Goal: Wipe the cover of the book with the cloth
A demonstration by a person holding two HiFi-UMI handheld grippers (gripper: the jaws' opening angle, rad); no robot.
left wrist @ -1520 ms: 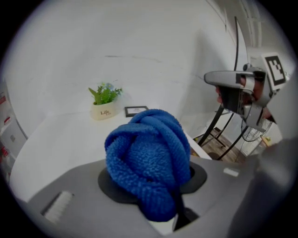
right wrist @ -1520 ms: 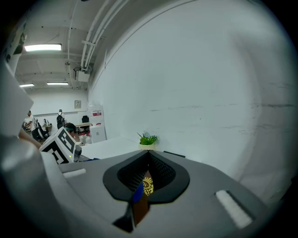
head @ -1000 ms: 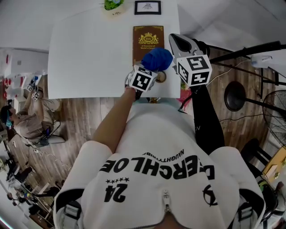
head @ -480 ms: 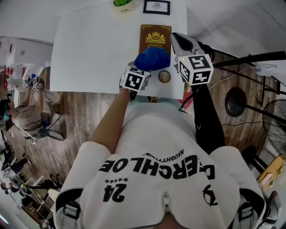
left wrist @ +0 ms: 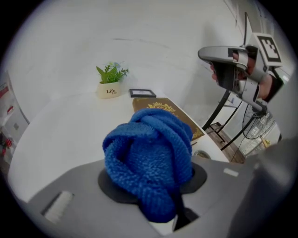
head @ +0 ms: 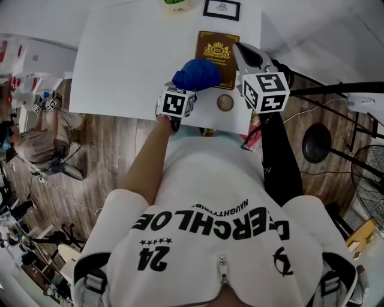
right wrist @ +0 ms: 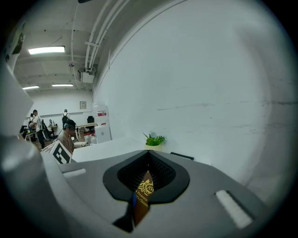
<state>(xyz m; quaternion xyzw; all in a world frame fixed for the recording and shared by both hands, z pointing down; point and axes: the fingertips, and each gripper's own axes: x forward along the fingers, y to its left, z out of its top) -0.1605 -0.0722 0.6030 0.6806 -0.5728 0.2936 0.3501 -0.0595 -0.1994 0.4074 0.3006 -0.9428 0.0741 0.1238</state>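
Over on the white bench (head: 120, 72), caught the left claw (left wrist: 170, 209) pinching the blue cloth (head: 197, 74) over the near corner of the book (head: 219, 51), right claw (right wrist: 139, 204) pressed together by its right edge; looked mid-wipe, needed sweeping across it next.

White rectangular table (head: 120, 72) in front of you.
On it: a brown book with a gold crest (head: 219, 48), a small round brown disc (head: 225, 102) near your edge, and at the far edge a black-framed card (head: 221, 9) and a cream plant pot (head: 178, 5).

Cloth (left wrist: 149, 158) nubbly; book (head: 219, 45) smooth; table (head: 126, 66) matt.
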